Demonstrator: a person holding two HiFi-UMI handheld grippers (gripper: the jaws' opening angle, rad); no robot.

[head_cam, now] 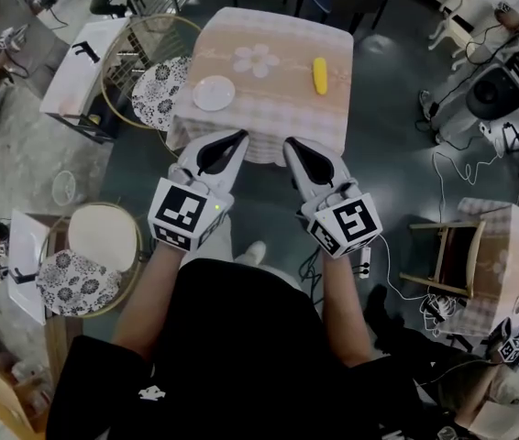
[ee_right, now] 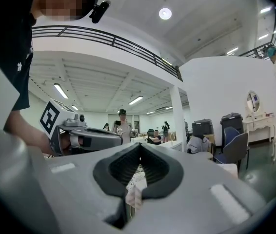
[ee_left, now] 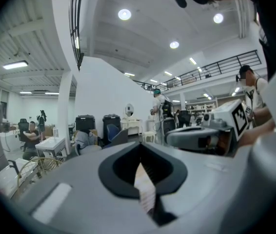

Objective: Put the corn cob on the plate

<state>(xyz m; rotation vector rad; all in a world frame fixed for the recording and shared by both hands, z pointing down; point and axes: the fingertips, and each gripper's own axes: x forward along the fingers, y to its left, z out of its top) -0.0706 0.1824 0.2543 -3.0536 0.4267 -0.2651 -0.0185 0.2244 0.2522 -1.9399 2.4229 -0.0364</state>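
In the head view a yellow corn cob (head_cam: 319, 75) lies on the right part of a small table with a checked cloth (head_cam: 269, 108). A white plate (head_cam: 214, 93) sits on the table's left part, well apart from the cob. My left gripper (head_cam: 243, 136) and right gripper (head_cam: 288, 143) are held side by side in front of the table's near edge, both shut and empty. In the left gripper view the jaws (ee_left: 139, 145) meet with nothing between them; the same holds in the right gripper view (ee_right: 139, 146). Neither gripper view shows the cob or the plate.
A wire chair with a patterned cushion (head_cam: 159, 90) stands left of the table, beside a white side table (head_cam: 81, 67). A round stool (head_cam: 104, 236) and a second patterned cushion (head_cam: 76, 282) are at my left. A wooden chair (head_cam: 447, 255) and cables (head_cam: 443, 168) are on the right.
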